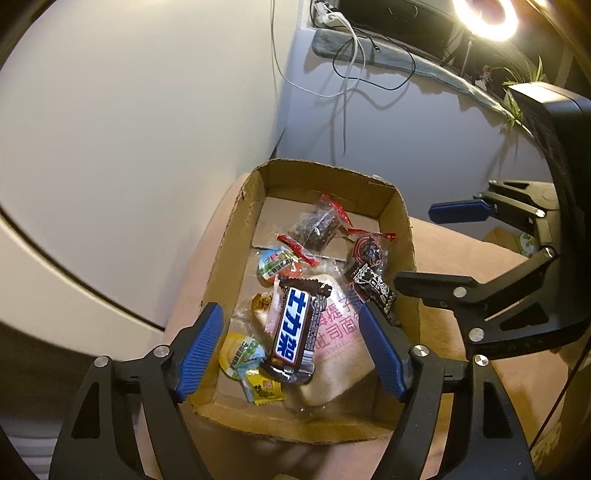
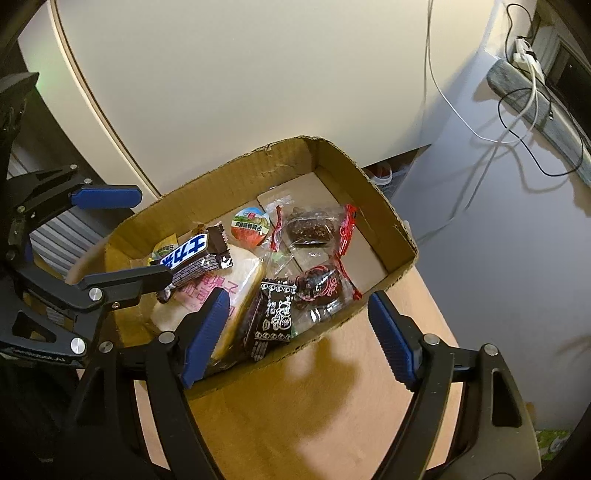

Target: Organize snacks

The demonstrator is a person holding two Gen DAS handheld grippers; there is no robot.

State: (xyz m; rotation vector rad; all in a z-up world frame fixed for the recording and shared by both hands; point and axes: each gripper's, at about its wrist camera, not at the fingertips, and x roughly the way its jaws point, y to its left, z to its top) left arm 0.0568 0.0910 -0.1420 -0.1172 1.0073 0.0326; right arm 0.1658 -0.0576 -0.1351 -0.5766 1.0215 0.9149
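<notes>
An open cardboard box [image 1: 221, 254] [image 2: 400, 236] holds several wrapped snacks. A brown chocolate bar with a blue-and-white label [image 1: 295, 328] [image 2: 192, 254] lies on top of a bagged slice of bread [image 1: 340, 365] [image 2: 240, 280]. Around them lie round jelly cups [image 1: 277, 262] [image 2: 251, 223], red-edged packets of dark snacks [image 1: 317, 225] [image 2: 310, 229] and a black patterned packet [image 1: 373, 284] [image 2: 273, 314]. My left gripper [image 1: 291, 350] is open, hovering above the chocolate bar. My right gripper [image 2: 299, 336] is open over the box's near wall; it also shows in the left wrist view [image 1: 428, 251].
The box sits on a tan wooden table [image 2: 332, 398]. A curved white panel [image 2: 240, 74] rises behind it. Cables [image 1: 347, 66] hang down a pale wall at the back right. A bright ring lamp [image 1: 484, 18] glares at the top right.
</notes>
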